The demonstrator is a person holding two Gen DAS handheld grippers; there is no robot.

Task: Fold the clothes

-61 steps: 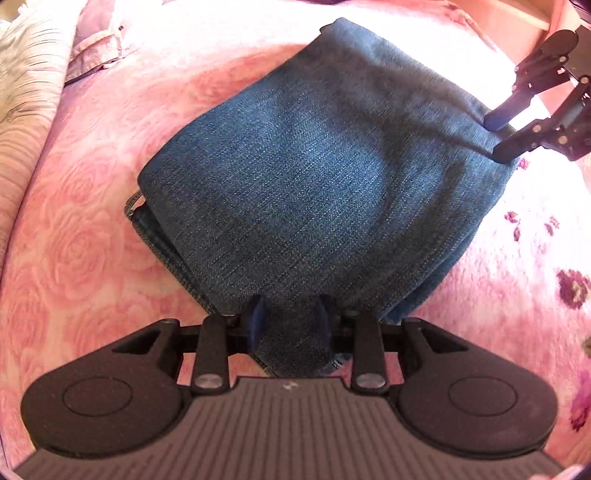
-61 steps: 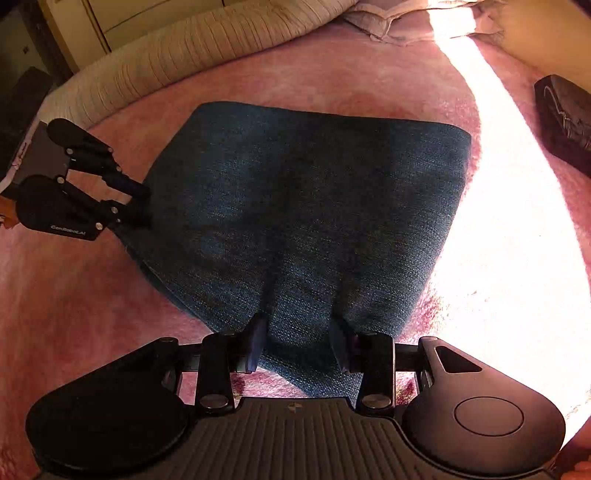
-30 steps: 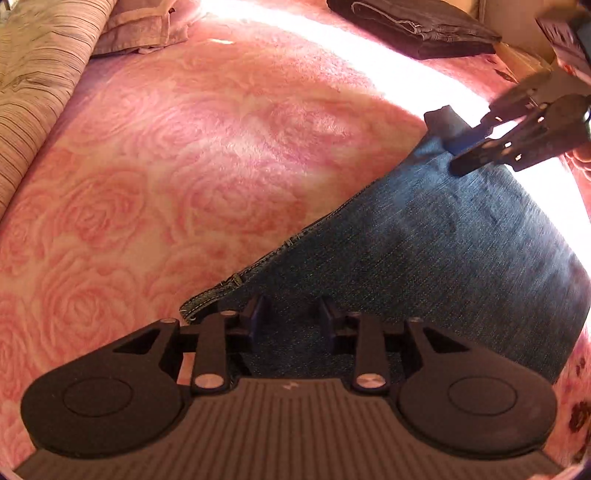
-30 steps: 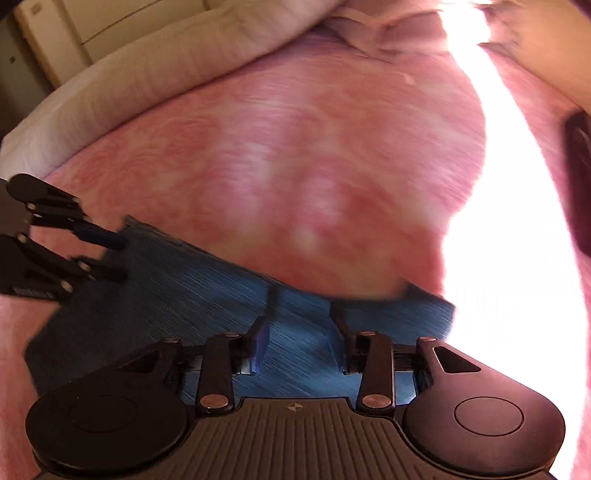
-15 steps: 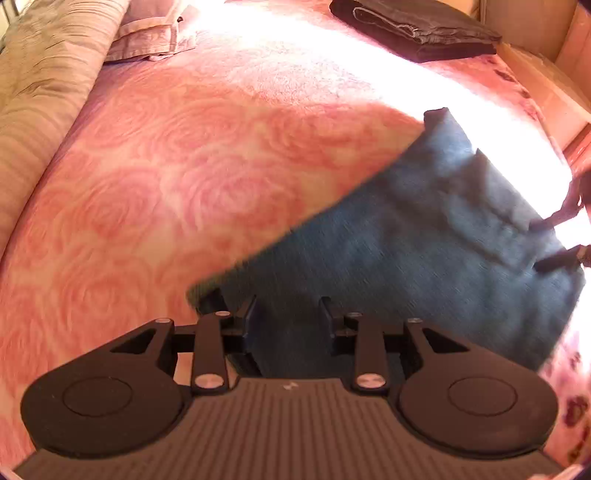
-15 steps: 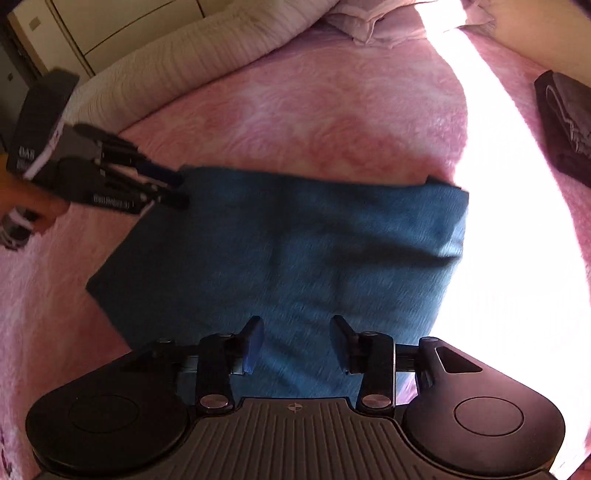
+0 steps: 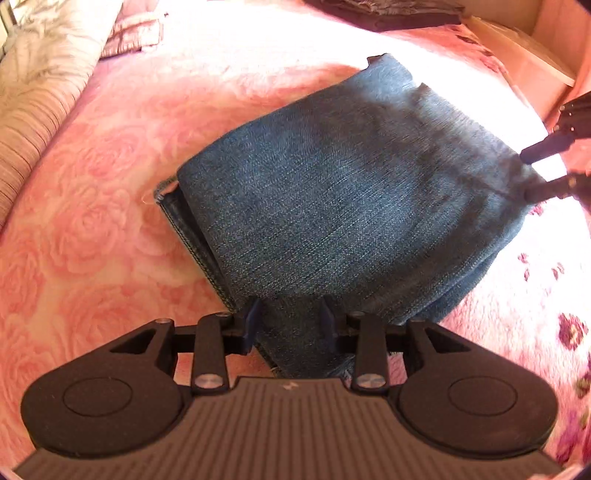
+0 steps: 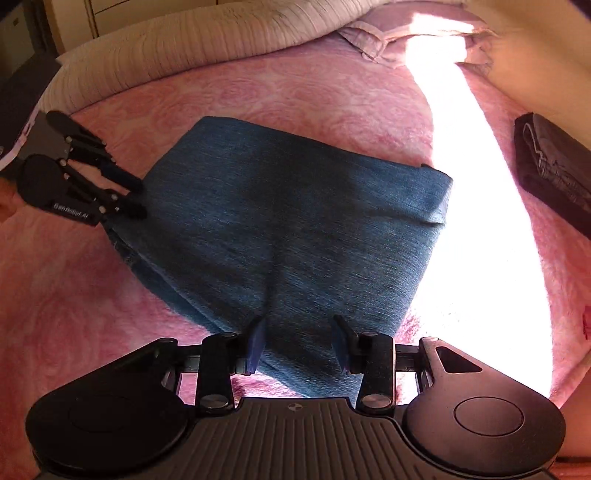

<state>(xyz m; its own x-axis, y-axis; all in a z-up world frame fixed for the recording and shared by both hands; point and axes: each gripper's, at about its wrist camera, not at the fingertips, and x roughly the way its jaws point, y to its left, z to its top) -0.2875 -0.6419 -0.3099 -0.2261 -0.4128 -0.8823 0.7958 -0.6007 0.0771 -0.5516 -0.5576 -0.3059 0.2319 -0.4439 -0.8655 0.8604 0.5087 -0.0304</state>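
jeans [image 7: 332,192]: folded denim bundle on bed [image 7: 92,229]; heavy, limp, grippy.
hold: near corners, all layers.
left gripper [image 7: 290,325]: jaws apart, astride denim.
right gripper [image 8: 297,341]: same.

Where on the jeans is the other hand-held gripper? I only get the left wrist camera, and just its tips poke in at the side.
Observer: The right hand-held gripper has a near corner of the jeans lying between its two fingers.
Operator: What's the dark thing at the top of my picture?
Observer: A dark folded garment. It lies apart from the jeans, with a bright strip of sunlight between them.
Operator: And what's behind the striped bolster?
Observer: Pale cupboard doors stand just past it.
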